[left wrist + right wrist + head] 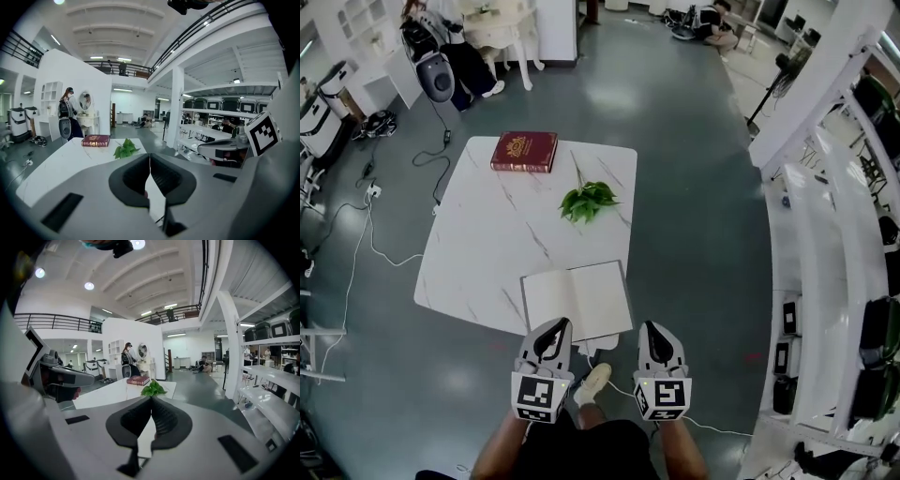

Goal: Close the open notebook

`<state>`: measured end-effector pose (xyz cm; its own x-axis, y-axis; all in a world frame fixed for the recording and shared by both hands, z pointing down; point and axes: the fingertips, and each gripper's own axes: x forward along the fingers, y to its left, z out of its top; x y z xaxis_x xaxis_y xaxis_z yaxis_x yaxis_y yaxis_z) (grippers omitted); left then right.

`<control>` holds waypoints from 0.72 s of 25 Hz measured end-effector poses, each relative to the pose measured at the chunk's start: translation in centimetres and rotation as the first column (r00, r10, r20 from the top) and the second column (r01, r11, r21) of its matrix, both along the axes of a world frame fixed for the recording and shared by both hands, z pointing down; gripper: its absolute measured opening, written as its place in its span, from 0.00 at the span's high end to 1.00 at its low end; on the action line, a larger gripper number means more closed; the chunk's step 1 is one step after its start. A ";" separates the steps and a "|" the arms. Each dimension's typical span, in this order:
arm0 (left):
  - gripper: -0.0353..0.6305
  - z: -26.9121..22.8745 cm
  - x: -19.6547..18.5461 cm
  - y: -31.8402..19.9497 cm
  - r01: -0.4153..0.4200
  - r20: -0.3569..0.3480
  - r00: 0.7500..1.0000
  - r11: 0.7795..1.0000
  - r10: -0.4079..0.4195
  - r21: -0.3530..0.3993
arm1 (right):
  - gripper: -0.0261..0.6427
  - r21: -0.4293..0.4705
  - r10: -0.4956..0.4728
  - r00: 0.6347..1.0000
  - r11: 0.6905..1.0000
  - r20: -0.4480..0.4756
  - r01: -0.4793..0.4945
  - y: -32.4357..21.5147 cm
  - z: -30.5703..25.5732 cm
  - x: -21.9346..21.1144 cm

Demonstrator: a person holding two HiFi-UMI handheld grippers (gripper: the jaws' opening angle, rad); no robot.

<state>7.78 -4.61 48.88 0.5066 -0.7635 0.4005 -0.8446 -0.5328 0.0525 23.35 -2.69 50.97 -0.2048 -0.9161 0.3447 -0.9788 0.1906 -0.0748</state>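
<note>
The notebook (577, 300) lies open and flat at the near right corner of the worktop (487, 244), blank pages up. Its spine runs away from me, leaning slightly left at the far end, so the spread's long axis lies across, left to right. One page falls to either side of the fold, and both look level. My left gripper (553, 325) sits at the notebook's near left corner, and from above its tip overlaps that corner. I cannot tell whether it touches the page. Its jaws are pressed together with nothing between them. My right gripper (653, 328) hangs just off the notebook's near right corner, beyond the worktop's edge. Its jaws are also pressed together and carry nothing. Both grippers point away from me across the worktop, tilted a little down. Further out a leafy sprig (588, 200) lies near the middle, and a red book (524, 151) rests closed at the far edge, well apart from the notebook.
</note>
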 end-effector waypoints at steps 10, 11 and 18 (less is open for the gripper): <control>0.91 6.9 -1.3 -1.2 0.022 0.029 0.999 0.995 -0.019 -0.100 | 0.94 -0.128 -0.025 0.999 0.991 0.021 0.028 -0.5 7.8 -1.6; 0.91 7.6 -1.4 -1.3 0.023 0.030 0.999 0.994 -0.020 -0.110 | 0.94 -0.137 -0.023 0.999 0.990 0.022 0.026 -0.6 8.4 -1.6; 0.91 11.4 -1.4 -2.1 0.023 0.047 0.999 0.987 -0.015 -0.161 | 0.94 -0.199 -0.010 1.000 0.980 0.019 0.013 -1.1 13.0 -1.1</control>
<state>6.41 -6.68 60.25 0.4710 -0.6965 0.5414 -0.8580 -0.5043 0.0976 22.24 -3.79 63.97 -0.2226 -0.8272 0.5159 -0.9748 0.1813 -0.1300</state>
